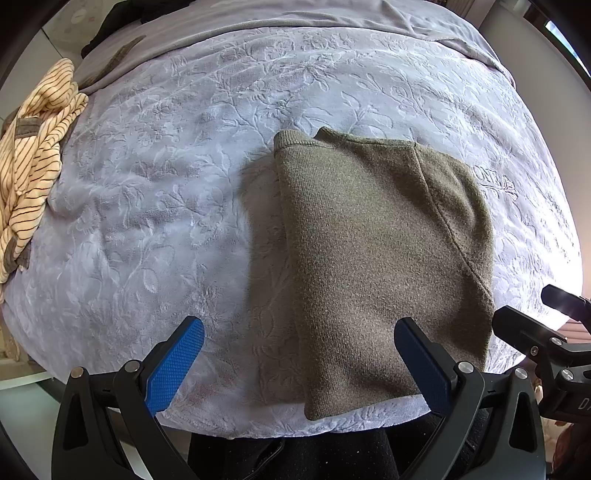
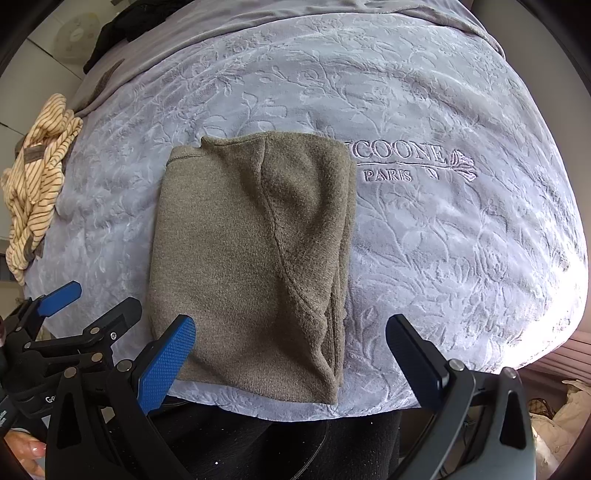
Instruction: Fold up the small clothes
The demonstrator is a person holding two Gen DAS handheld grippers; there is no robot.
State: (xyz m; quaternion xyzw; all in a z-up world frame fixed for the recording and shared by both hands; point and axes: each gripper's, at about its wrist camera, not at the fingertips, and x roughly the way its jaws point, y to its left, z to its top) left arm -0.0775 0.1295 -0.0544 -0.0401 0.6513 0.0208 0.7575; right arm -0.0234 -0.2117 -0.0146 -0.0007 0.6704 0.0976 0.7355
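Note:
An olive-green knit garment (image 1: 380, 258) lies folded into a narrow rectangle on the grey embossed blanket (image 1: 166, 184); it also shows in the right wrist view (image 2: 251, 254). My left gripper (image 1: 299, 363) is open and empty, hovering over the garment's near left edge. My right gripper (image 2: 291, 360) is open and empty, hovering over the garment's near right corner. The left gripper also shows at the left of the right wrist view (image 2: 90, 301). A crumpled cream striped garment (image 1: 33, 162) lies at the blanket's left edge, also in the right wrist view (image 2: 37, 177).
The blanket (image 2: 461, 240) carries embroidered lettering (image 2: 402, 162) right of the green garment. A dark cloth (image 2: 125, 26) lies at the far left back. The blanket's near edge runs just below the garment, with dark fabric (image 2: 277, 443) beneath.

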